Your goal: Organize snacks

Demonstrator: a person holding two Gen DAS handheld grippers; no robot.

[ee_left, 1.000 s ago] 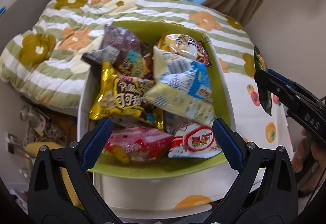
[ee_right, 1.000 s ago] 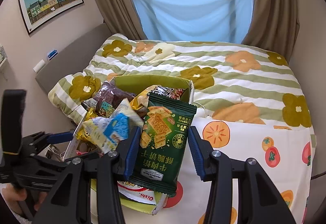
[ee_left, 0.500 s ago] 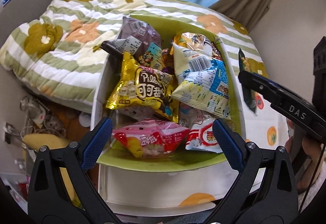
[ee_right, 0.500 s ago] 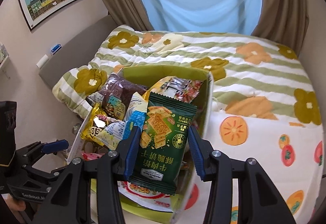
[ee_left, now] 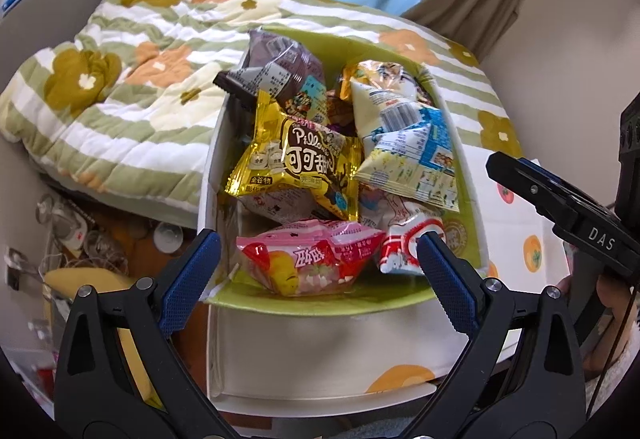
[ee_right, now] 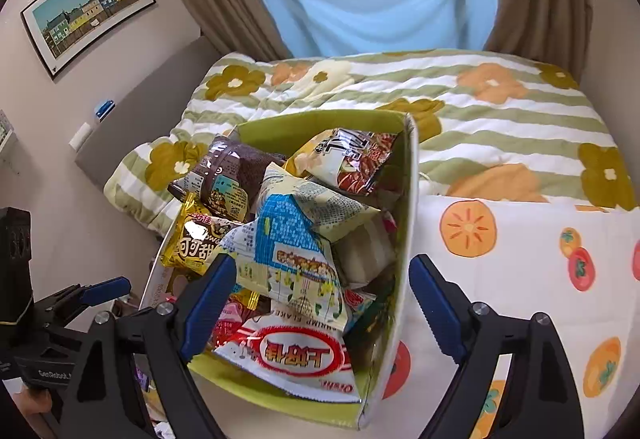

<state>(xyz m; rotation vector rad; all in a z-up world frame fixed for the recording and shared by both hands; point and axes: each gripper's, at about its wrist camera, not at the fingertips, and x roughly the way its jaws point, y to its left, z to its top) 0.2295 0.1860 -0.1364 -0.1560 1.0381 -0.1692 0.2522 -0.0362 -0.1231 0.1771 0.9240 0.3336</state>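
Observation:
A green-lined white box (ee_left: 472, 199) (ee_right: 406, 223) on the bed is full of snack packets: a gold cocoa packet (ee_left: 296, 163) (ee_right: 192, 239), a pale yellow and blue packet (ee_left: 408, 151) (ee_right: 296, 247), a pink packet (ee_left: 308, 259), a red and white shrimp-flake packet (ee_left: 404, 247) (ee_right: 296, 355), a dark brown packet (ee_left: 276, 67) (ee_right: 228, 175). My left gripper (ee_left: 316, 279) is open and empty over the box's near edge. My right gripper (ee_right: 320, 303) is open and empty above the box's right side; it also shows at the right in the left wrist view (ee_left: 560, 199).
The box sits at the bed's corner on a white cloth with orange fruit prints (ee_right: 520, 271). A striped flower quilt (ee_right: 480, 111) covers the bed behind. Clutter lies on the floor at left (ee_left: 80, 239). Wall, curtains and window stand beyond.
My right gripper held a green cracker packet and has opened; the packet is out of its jaws and no longer in plain sight. Both grippers moved closer over the box.

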